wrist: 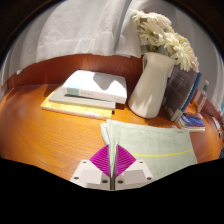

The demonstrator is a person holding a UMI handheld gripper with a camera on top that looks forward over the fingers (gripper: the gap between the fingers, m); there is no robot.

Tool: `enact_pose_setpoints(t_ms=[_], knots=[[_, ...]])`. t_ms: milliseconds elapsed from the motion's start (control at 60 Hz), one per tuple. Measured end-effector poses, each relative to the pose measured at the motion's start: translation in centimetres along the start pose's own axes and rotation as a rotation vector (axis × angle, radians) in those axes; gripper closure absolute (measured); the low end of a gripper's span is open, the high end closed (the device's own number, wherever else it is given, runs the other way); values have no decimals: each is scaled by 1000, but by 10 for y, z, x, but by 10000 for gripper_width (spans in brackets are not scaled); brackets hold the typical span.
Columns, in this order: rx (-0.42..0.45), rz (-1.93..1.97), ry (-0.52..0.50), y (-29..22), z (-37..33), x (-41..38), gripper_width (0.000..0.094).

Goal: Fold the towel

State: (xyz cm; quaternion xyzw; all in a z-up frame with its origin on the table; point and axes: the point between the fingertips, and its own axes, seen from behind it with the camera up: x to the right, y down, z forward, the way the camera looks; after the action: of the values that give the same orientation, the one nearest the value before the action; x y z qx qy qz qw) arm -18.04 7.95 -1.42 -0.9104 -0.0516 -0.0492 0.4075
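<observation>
Gripper (113, 163): fingers closed; the two purple pads (104, 160) meet with the near edge of the towel pinched between them.
Towel (150, 143): pale cloth with thin stripes and a yellow line, lying flat on the table just ahead of the fingers, its near edge held at the fingertips.
Table (40, 130): reddish-brown wooden surface with a curved far edge.
Vase (148, 86): white jug-shaped vessel, upright, beyond the towel, holding dried pale flowers (165, 38).
Stacked books (88, 92): white and light-coloured volumes lying flat, left of the vase, well beyond the fingers.
Upright books (188, 95): standing just right of the vase, leaning slightly.
Backdrop (70, 30): white curtain behind the table.
</observation>
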Motion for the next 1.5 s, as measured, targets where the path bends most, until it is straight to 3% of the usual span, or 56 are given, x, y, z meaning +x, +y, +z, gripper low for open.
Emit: enact_pose_setpoints(t_ms=[150,367,467,550,633,767,817,1183,1367,1500], knots=[[-23,-16,-28,-10,-14,14,900],[98,-20,80,-67,-76,137,900],[102,-16,118,-62,-79,206,901],[48,-13,124,-35,-66,252,889],[10,-31,125,-7,-51,283,726],[27,-61,132,-1,-59,307,294],[57,-53,103,-11,-71,304,236],[295,139,-23,-86,-240,237,192],[331,150,-27,-58,-310,193,183],[309,164,-35,-19,-343,166,185]])
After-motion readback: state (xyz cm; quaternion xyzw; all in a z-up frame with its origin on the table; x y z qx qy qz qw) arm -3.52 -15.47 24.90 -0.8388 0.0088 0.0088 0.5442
